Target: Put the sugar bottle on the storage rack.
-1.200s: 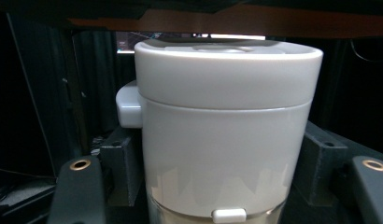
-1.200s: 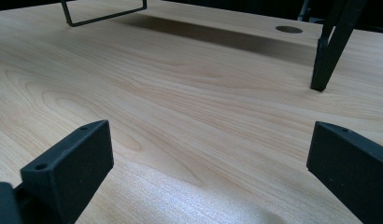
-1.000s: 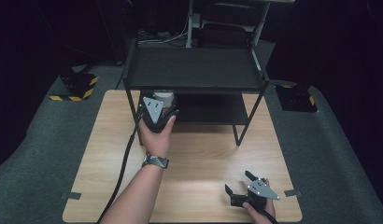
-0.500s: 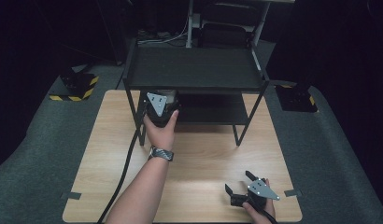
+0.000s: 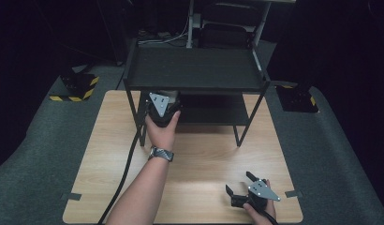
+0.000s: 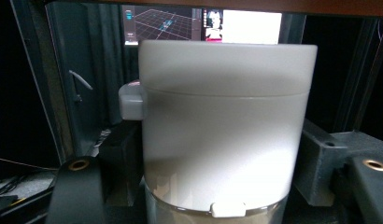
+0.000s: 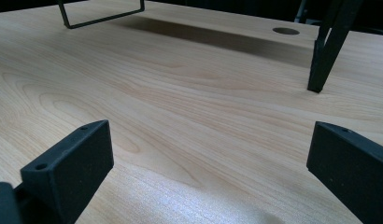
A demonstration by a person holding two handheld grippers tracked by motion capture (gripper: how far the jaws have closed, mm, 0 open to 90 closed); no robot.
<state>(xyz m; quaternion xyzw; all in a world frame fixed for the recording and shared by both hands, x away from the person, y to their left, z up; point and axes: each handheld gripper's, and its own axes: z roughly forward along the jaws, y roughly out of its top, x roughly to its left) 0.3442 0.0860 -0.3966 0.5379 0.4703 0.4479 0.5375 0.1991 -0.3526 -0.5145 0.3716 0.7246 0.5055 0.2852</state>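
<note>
White plastic: I have a lidded white canister (image 6: 225, 126) between the jaws of my left tongs (image 5: 162, 107), pressed in from both sides; it stands upright.
Where it is: at the front left of the black rack (image 5: 195, 70), under the top shelf and about level with the lower shelf (image 5: 213, 112), as far as the high view lets me judge.
Risk, lid: the top shelf edge runs just above the canister lid (image 6: 227, 60) in the left gripper view; I judge a lift or tilt here could knock the lid against it.
Risk, grip: the canister wall looks smooth and the jaws sit low on it, so I think it could slip or rock if I jerk.
Risk, latch: a small grey tab (image 6: 131, 100) sticks out of its side and might catch on the rack's front left leg (image 5: 139, 117).
Right tongs (image 5: 240, 185): jaws spread wide, nothing in them, low over the wooden tabletop (image 7: 189, 107) near its front right.
Around: my cable (image 5: 127, 164) trails across the tabletop; another rack leg (image 7: 327, 51) stands ahead of the right tongs.
In the way: rack legs and shelf edge.
</note>
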